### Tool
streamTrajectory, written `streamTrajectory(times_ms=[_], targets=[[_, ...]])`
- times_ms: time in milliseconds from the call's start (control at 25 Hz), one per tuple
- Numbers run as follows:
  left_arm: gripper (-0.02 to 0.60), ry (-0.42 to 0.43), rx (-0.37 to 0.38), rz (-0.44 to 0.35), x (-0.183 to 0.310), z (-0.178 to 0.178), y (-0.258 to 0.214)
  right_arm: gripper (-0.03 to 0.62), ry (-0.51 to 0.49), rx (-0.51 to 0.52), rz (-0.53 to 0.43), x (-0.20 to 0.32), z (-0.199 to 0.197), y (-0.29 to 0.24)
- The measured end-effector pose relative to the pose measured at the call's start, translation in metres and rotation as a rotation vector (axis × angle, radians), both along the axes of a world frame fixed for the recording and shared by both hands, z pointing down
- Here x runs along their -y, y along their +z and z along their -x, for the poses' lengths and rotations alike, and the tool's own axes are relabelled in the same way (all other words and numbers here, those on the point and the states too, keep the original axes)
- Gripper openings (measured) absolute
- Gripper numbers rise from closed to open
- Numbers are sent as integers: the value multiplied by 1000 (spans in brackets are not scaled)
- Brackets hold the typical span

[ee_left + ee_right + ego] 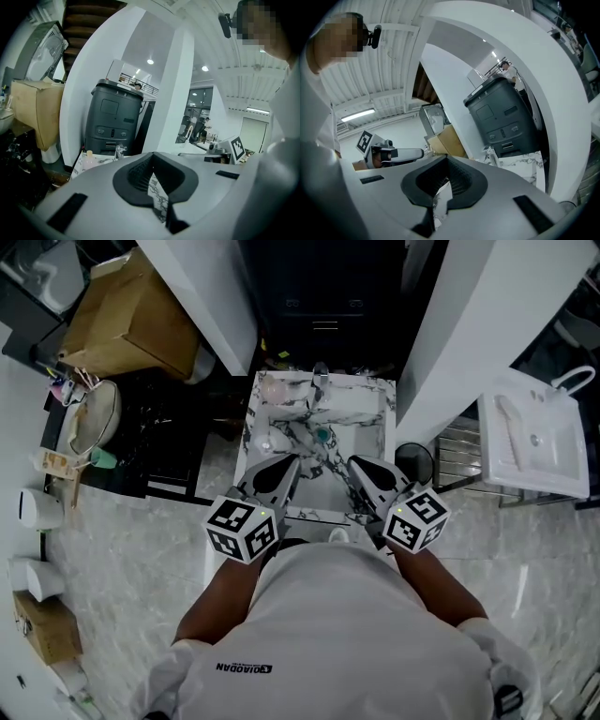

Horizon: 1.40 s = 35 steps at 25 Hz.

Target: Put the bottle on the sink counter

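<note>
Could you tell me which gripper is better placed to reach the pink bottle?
Left, probably: the pink bottle stands at the back left of the sink counter, on the side of the left gripper; the right gripper would reach across.

Pale marbled floor [131,559] underfoot. Tall white curved walls [206,287] on either side of a dark grey cabinet [112,122]. Brown cardboard box [127,320] at the left, white basin [534,442] at the right. Ribbed white ceiling [389,70] overhead, lit by a strip light [356,115] and round spots [150,61].
</note>
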<state>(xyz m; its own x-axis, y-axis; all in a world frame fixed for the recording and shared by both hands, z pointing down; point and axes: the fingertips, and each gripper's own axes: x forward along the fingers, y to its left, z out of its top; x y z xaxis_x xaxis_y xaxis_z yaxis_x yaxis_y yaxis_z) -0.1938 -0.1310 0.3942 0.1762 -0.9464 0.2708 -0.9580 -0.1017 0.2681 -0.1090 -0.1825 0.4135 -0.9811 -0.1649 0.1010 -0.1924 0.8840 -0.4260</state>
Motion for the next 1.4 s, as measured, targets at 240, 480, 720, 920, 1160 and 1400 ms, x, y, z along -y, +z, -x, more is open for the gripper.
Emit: streamTrajectory(times_ms=[240, 480, 720, 920, 1160, 1400], targets=[[15, 21, -12, 9, -4, 6, 4, 40, 20, -11, -3, -9, 5, 0], [15, 79, -37, 31, -23, 15, 11, 40, 56, -35, -3, -30, 20, -2], [15, 124, -56, 30, -48, 29, 11, 40, 122, -60, 12, -53, 28, -1], [15, 169, -69, 21, -74, 37, 8, 40, 147, -76, -4, -82, 39, -4], [15, 214, -79, 10, -110, 40, 7, 40, 162, -91, -31, -121, 54, -7], [15, 255, -91, 4, -141, 41, 9, 40, 185, -110, -43, -157, 62, -5]])
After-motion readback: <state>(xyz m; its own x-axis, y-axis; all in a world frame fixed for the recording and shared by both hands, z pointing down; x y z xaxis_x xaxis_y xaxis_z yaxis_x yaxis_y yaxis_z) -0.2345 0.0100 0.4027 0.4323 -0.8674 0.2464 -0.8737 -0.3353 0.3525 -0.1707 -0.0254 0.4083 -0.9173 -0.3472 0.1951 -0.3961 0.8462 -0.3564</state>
